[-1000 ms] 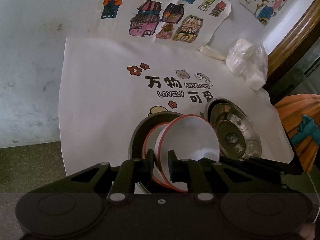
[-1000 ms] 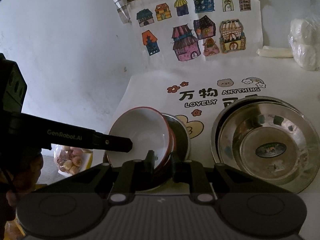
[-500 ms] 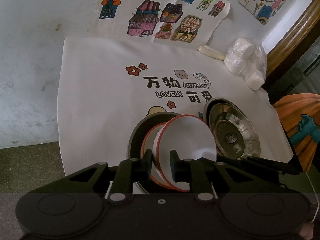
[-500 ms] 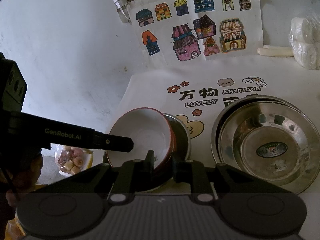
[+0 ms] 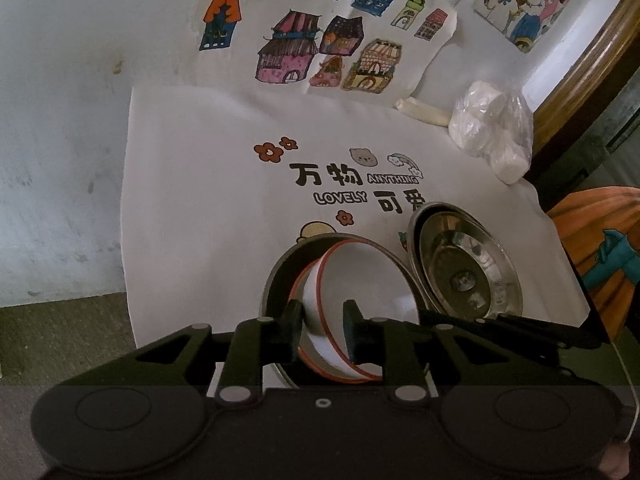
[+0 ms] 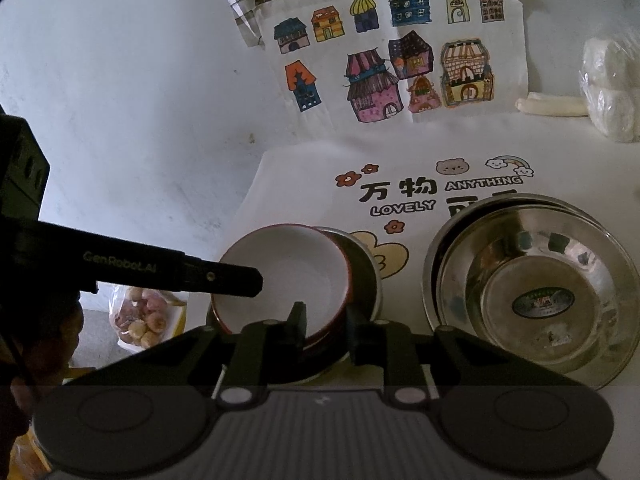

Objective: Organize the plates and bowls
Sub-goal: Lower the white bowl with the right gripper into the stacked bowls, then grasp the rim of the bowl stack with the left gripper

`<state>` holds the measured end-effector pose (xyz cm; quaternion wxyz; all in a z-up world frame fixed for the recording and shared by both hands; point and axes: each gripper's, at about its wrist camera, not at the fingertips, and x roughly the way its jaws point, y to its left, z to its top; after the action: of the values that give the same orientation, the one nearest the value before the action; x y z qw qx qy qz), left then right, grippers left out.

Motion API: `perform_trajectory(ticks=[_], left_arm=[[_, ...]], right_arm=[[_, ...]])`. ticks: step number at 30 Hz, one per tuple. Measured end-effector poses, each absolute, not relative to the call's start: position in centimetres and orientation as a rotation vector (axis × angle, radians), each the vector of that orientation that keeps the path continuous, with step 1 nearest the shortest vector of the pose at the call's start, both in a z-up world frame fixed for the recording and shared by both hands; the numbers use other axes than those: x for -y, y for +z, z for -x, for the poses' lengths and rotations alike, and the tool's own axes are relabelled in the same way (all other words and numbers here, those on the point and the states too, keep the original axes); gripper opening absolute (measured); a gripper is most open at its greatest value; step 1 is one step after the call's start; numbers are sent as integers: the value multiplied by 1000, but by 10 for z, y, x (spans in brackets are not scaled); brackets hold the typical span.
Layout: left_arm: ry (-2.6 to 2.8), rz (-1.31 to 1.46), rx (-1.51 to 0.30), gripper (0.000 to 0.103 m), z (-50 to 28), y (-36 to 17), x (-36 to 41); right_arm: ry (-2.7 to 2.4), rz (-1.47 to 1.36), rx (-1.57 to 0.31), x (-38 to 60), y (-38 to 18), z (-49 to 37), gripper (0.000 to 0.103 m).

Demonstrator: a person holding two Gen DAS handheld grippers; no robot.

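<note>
Both tongs angled down, jaws opening — left tongs [image 5: 322,322], right tongs [image 6: 326,326] straddling white bowl [image 6: 296,276] rim

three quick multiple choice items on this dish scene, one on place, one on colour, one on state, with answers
1. Where does the red-rimmed white bowl sit?
A. nested in a bowl beside the steel bowl
B. inside the steel bowl
C. on the floor

2. What colour is the white bowl's rim?
A. blue
B. red
C. green

3. How does the bowl lie?
A. upside down
B. flat and level
C. tilted, rim between the fingers of both grippers

Answers:
1 A, it rests in a dark bowl next to the steel bowl.
2 B, a red line edges it.
3 C, it leans while the left gripper and right gripper are opening around its rim.
</note>
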<state>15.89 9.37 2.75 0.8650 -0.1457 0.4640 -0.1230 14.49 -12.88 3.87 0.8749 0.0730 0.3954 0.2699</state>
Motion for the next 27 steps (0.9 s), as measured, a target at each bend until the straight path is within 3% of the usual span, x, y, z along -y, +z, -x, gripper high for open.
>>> perform_trajectory(ticks=[13, 16, 18, 23, 24, 27], left_arm=[[-251, 291, -946, 37, -156, 30, -99], [-256, 278, -922, 49, -152, 34, -103], [-263, 265, -897, 62, -149, 37, -105], [-264, 209, -819, 96, -138, 46, -109], [-259, 188, -800, 102, -136, 48, -110], [-232, 136, -761, 102, -132, 51, -114]], right_arm=[[565, -159, -807, 132, 38, -143, 25], [566, -165, -802, 135, 38, -143, 26], [567, -169, -796, 136, 39, -142, 29], [547, -155, -767, 138, 43, -139, 65], [546, -154, -763, 140, 44, -138, 68], [549, -154, -760, 145, 46, -136, 81]])
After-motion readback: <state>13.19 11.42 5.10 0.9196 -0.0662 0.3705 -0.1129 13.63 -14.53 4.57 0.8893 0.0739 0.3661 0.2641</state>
